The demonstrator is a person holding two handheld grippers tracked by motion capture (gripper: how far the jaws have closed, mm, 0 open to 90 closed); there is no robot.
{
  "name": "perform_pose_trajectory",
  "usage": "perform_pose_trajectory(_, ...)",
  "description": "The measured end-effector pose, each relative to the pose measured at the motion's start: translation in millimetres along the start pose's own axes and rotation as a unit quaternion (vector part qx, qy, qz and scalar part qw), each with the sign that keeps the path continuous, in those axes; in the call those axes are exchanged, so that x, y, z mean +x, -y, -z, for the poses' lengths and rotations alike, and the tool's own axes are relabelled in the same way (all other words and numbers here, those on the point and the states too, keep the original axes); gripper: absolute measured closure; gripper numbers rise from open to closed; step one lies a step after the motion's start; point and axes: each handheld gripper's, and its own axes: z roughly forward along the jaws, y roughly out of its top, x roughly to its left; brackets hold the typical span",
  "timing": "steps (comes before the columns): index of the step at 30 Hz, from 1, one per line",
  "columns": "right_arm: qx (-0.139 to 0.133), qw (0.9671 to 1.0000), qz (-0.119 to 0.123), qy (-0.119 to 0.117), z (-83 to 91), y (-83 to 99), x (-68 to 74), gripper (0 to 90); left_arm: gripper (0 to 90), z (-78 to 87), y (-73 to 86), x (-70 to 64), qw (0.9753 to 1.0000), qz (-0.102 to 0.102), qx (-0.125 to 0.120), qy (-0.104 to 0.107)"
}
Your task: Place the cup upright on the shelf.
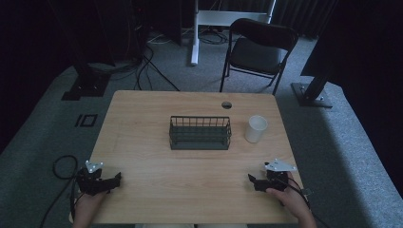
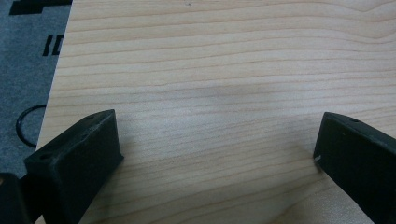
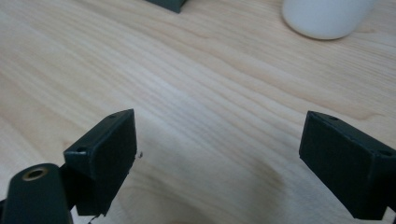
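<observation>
Left gripper (image 1: 116, 179) near-left of wire basket (image 1: 200, 133), jaws spread, empty | right gripper (image 1: 252, 179) near-right of basket, jaws spread, empty | white cup (image 1: 256, 128) just right of basket | step: likely start, nothing grasped | next: reach, probably for cup

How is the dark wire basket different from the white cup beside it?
The wire basket is dark, boxy and made of open bars; the white cup is pale, round and solid-walled. The basket is wide and sits mid-table; the cup is narrower and stands at its right. Both rest upright on the wooden table, untouched by either gripper.
</observation>
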Motion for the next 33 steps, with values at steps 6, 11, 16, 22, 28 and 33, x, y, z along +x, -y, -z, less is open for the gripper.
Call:
perform_pose_trajectory(6,-0.012,0.9995,-0.021,0.020,-3.6,-2.5,-8.6,11.0,0.8,0.0,0.0,0.0,1.0000,0.000,0.000,0.000)
perform_pose_trajectory(11,-0.016,0.9988,-0.036,0.029,-6.9,-6.1,-14.0,11.0,0.8,0.0,0.0,0.0,1.0000,0.000,0.000,0.000)
perform_pose_trajectory(16,-0.022,0.9981,-0.044,0.036,-9.2,-11.0,-17.5,11.1,0.8,0.0,0.0,0.0,1.0000,0.000,0.000,0.000)
perform_pose_trajectory(22,-0.029,0.9968,-0.058,0.047,-13.6,-18.2,-23.2,11.2,0.8,0.0,0.0,0.0,1.0000,0.000,0.000,0.000)
perform_pose_trajectory(28,-0.042,0.9951,-0.069,0.057,-17.7,-27.8,-28.0,11.2,0.8,0.0,0.0,-0.1,1.0000,0.001,0.000,0.000)
perform_pose_trajectory(33,-0.054,0.9933,-0.080,0.064,-20.9,-36.0,-32.2,11.2,0.8,0.0,0.0,-0.1,1.0000,0.001,0.000,0.000)
